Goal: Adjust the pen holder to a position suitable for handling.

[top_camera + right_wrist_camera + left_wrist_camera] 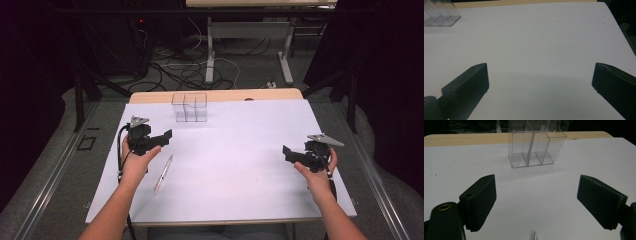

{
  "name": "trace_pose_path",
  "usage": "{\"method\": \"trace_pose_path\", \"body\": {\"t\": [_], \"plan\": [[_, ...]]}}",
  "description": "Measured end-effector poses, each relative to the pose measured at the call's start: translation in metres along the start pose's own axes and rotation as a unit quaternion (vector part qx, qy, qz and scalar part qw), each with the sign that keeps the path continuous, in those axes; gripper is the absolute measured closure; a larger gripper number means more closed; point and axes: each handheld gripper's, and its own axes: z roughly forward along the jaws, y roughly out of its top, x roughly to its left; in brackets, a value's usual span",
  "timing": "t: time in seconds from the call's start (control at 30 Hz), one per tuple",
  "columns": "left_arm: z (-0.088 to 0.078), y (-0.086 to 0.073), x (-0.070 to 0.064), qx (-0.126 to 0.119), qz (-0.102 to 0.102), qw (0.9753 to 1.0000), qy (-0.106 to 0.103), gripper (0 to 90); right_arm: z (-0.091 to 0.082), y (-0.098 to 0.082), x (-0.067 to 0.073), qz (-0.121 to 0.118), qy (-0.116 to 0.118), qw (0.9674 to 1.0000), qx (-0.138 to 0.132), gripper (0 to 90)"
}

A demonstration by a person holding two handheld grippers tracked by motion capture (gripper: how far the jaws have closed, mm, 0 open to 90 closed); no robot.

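Observation:
A clear plastic organizer with several upright compartments stands near the far edge of the white table, left of centre. A slim silvery pen lies on the table at the left, just right of my left hand. My left gripper hovers above the pen's far end, open and empty. In the left gripper view that gripper faces the organizer, and the pen's tip shows at the bottom edge. My right gripper rests at the right side, open; between the jaws of this gripper lies bare table.
A strip of bare wood runs along the table's far edge behind the organizer. Beyond it, cables lie on the floor by the white legs of another desk. The organizer's corner shows at the top left of the right gripper view.

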Motion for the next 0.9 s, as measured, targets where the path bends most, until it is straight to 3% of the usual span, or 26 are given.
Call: {"method": "trace_pose_path", "body": {"t": [0.13, 0.33, 0.53, 0.77, 0.9], "plan": [[0.005, 0.018, 0.0, -0.007, -0.016, 0.9998, -0.005, 16.6, 0.001, -0.001, 0.001, 0.0, -0.001, 1.0, 0.004, 1.6], [0.009, 0.036, 0.0, -0.011, -0.023, 0.9997, -0.005, 21.0, 0.001, -0.001, 0.001, 0.003, -0.001, 1.0, 0.004, 1.9], [0.024, 0.056, 0.002, -0.017, -0.027, 0.9995, 0.0, 26.9, 0.002, -0.002, 0.002, 0.007, -0.001, 1.0, 0.007, 2.3], [0.041, 0.073, 0.006, -0.012, -0.008, 0.9999, 0.005, 32.9, 0.003, -0.002, 0.003, 0.007, 0.001, 0.9999, 0.009, 3.4], [0.046, 0.081, 0.007, -0.008, -0.007, 0.9999, 0.006, 33.8, 0.003, -0.002, 0.003, 0.003, 0.001, 0.9999, 0.011, 3.5]]}}
